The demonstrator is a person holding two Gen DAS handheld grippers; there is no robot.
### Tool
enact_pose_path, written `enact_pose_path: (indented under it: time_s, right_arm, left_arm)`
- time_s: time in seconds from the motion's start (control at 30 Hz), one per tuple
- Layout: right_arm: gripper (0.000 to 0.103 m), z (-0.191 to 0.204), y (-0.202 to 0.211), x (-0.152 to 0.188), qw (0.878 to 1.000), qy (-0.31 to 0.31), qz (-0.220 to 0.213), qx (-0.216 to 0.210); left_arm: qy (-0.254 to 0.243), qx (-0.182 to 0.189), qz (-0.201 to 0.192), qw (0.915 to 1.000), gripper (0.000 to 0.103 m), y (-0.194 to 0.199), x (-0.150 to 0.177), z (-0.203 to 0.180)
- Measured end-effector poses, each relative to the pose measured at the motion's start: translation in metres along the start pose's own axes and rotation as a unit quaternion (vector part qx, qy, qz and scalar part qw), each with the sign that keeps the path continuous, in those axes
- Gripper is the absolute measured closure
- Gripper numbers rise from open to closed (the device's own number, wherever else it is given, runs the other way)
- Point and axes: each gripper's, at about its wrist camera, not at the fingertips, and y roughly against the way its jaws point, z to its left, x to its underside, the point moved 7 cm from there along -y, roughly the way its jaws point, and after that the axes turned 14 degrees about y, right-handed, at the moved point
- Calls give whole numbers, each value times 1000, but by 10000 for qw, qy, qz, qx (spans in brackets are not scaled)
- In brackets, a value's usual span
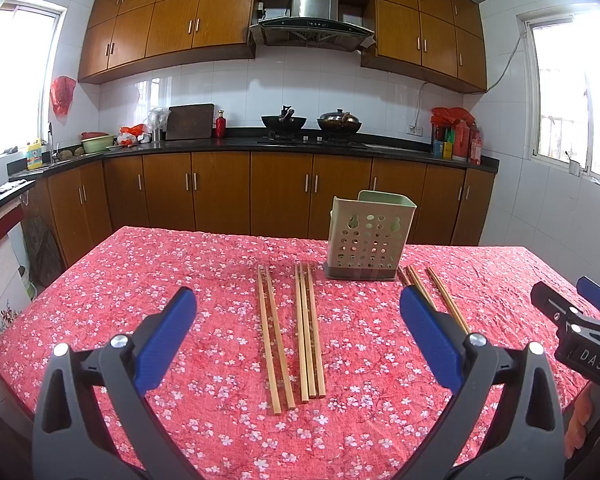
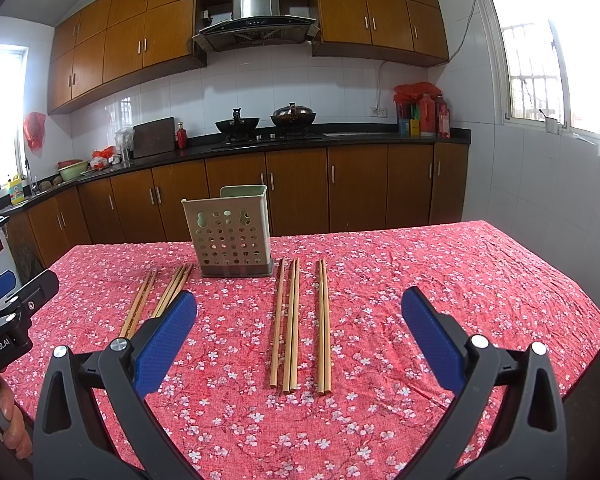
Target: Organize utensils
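While both hand-held grippers hover above a table covered in a red floral cloth (image 1: 140, 264), neither grips anything. The left gripper (image 1: 298, 334) has its blue-padded fingers (image 1: 164, 340) spread wide apart, with nothing between them. The right gripper (image 2: 299, 332) is spread just as wide and is likewise empty.

A pale green perforated utensil holder (image 1: 366, 236) stands upright on the cloth towards the far side of the table, on a darker base. It has a taller compartment at the back and a lower, hole-punched front wall; what is inside cannot be seen.

Wooden chopsticks lie flat on the cloth in front of the holder, running lengthwise from the holder's side towards the cameras. In the left wrist view, a pair of chopsticks (image 1: 274, 340) lies to the left, with a group of three chopsticks (image 1: 309, 332) just beside it. Further chopsticks on the right (image 1: 446, 300) lie partly hidden behind the gripper's right finger. In the right wrist view, those same sticks show as a loose group of three and a close pair, right of the holder.

A person's fingers (image 2: 14, 420) hold the left gripper's handle at the right wrist view's lower left edge.

Behind the table runs a kitchen counter (image 2: 380, 134) with two woks (image 2: 266, 122).
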Motion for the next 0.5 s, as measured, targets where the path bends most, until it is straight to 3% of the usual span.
enact_pose_path:
  time_s: [0.3,0.5]
  right_arm:
    - [2,0,-4,5,9999,-89,99,-49]
    - [2,-14,-30,22,9969,-292,732,-67]
  left_arm:
    - [56,-37,88,9999,4,-6,6,-2]
    - [281,-404,653,9966,4,-29,18,19]
